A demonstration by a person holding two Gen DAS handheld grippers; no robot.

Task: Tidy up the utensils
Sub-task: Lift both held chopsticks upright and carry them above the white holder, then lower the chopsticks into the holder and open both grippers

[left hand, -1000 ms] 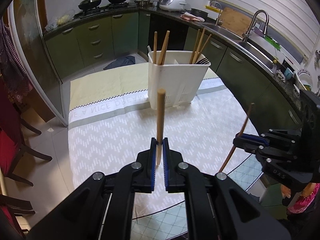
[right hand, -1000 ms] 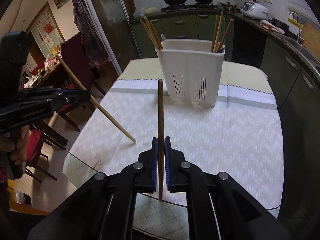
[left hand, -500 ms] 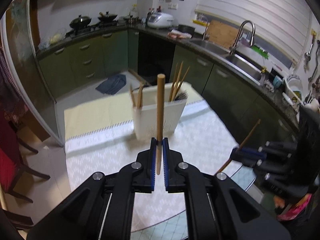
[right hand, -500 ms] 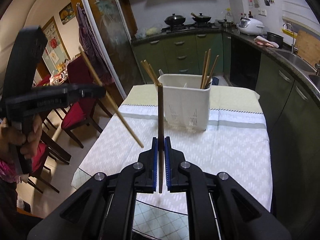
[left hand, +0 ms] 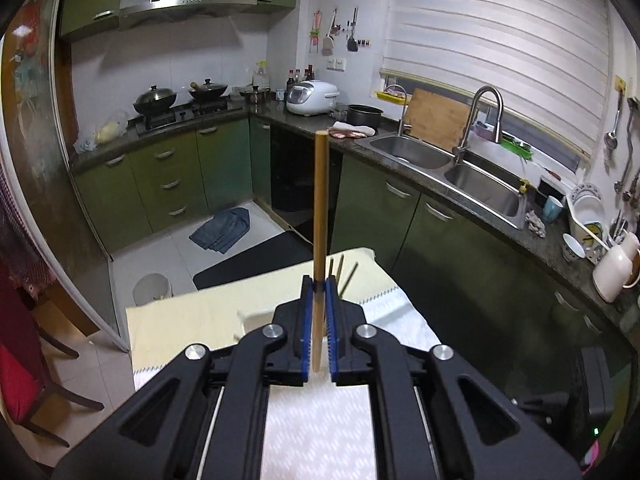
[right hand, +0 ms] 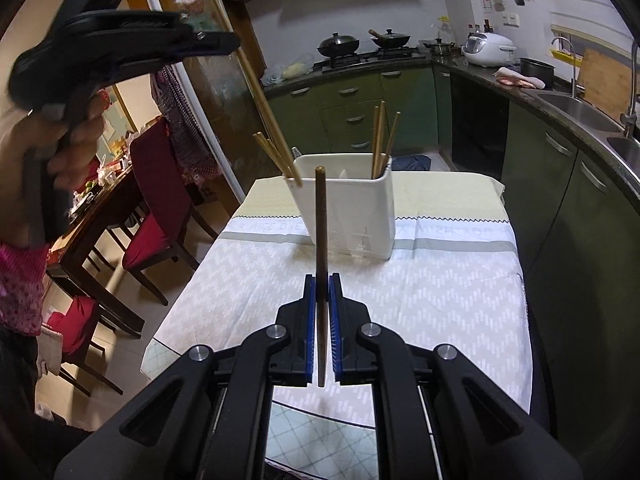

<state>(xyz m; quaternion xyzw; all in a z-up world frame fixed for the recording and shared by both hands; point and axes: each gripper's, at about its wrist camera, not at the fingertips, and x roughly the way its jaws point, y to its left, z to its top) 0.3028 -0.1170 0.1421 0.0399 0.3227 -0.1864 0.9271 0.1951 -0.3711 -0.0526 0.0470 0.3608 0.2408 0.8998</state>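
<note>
Pinching a pale chopstick (left hand: 321, 216) near its lower end, the left gripper (left hand: 319, 312) has its blue pads closed hard on the thin shaft, which stands nearly upright above them. The right gripper (right hand: 322, 312) is likewise clamped on a darker chopstick (right hand: 321, 216), gripped low with most of its length rising free. In the right view the left gripper (right hand: 224, 46) sits high at the left, its stick slanting down toward the left compartment of the white caddy (right hand: 360, 216), tip near the rim. Other chopsticks (right hand: 382, 136) already stand in the caddy, which rests on the tablecloth (right hand: 440, 292). These sticks look light, stiff and smooth, so they should carry easily but may pivot or slip between the pads. A hold nearer the middle would probably swing less; a low hold leaves a long lever.
</note>
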